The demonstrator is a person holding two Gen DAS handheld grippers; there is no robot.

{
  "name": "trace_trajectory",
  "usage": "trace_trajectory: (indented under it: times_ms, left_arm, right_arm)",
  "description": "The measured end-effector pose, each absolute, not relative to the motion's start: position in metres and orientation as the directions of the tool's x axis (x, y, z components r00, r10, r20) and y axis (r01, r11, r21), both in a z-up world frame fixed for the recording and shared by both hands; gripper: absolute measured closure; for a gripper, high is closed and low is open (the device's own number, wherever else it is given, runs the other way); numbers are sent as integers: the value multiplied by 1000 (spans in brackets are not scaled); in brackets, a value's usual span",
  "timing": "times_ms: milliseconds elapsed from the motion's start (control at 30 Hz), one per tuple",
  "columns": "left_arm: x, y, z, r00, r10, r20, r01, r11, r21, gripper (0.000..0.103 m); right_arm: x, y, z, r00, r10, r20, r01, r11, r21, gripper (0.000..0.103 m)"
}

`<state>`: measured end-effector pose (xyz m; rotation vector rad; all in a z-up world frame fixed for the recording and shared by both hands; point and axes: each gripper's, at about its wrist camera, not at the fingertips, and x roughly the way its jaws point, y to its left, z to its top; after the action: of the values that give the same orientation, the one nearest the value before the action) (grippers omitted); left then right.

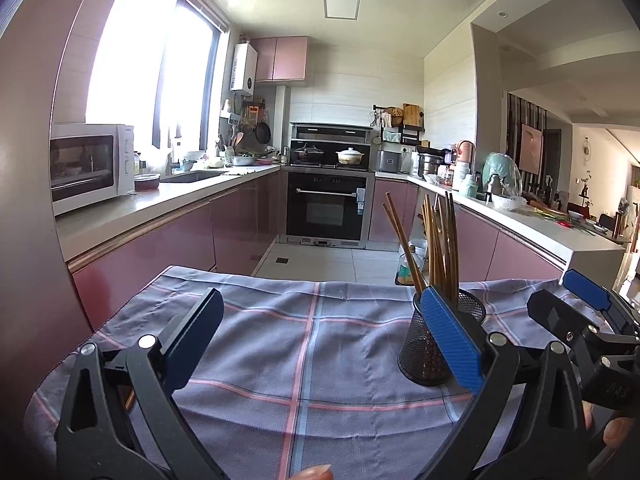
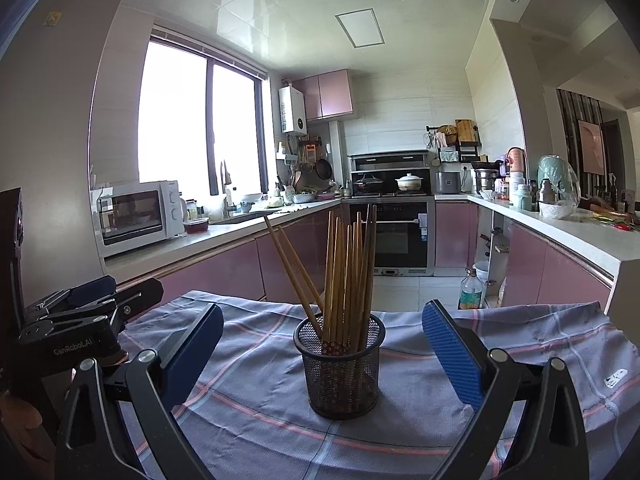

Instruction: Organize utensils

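While the black mesh holder stands upright on the plaid cloth with wooden chopsticks bunched inside, the right gripper hangs just before it, jaws wide apart and empty. Left of the holder, the left gripper is likewise spread, holding nothing.

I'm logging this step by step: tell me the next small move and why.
Probably draw both grippers back from the table. All visible chopsticks stand in the mesh holder, no loose ones show on the checked cloth, and the left gripper and right gripper are open and empty.
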<state>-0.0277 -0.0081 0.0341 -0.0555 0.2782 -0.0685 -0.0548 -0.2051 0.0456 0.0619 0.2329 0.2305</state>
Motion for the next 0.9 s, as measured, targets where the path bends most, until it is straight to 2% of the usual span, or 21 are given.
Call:
trace_trajectory:
  times_ms: [900]
  left_arm:
    - [-26,-12,32,958,-75,-278,61,996,-58,6]
  right_arm:
    - [-53,-206,44,945,231,-230,-216,972,91,7]
